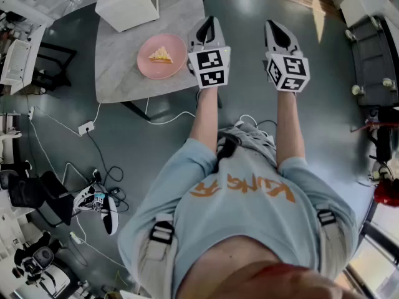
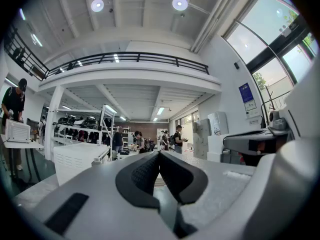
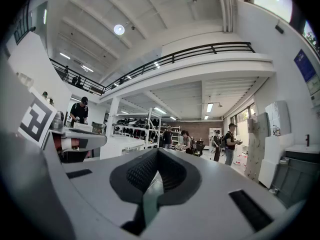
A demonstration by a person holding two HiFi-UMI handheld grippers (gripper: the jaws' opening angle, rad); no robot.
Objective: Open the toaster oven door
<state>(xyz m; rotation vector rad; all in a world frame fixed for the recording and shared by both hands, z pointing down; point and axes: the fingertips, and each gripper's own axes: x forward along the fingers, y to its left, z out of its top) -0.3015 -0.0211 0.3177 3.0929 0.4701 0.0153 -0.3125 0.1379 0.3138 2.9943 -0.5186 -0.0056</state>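
Note:
The white toaster oven (image 1: pixel 128 2) stands at the far end of a grey marble table (image 1: pixel 118 73), up and to the left of both grippers. In the left gripper view it is the white vented box (image 2: pixel 80 159) low on the left. My left gripper (image 1: pixel 209 21) hovers level just past the table's right edge, beside the plate; its jaws meet, empty (image 2: pixel 159 153). My right gripper (image 1: pixel 275 25) is held level over the floor further right, its jaws also shut on nothing (image 3: pixel 157 150). Neither gripper touches the oven.
A pink plate (image 1: pixel 162 56) with a slice of food sits on the table near the left gripper. Cables and a power strip (image 1: pixel 86 128) trail over the floor below the table. Dark equipment (image 1: pixel 374 61) stands at the right, and people stand far off in the hall.

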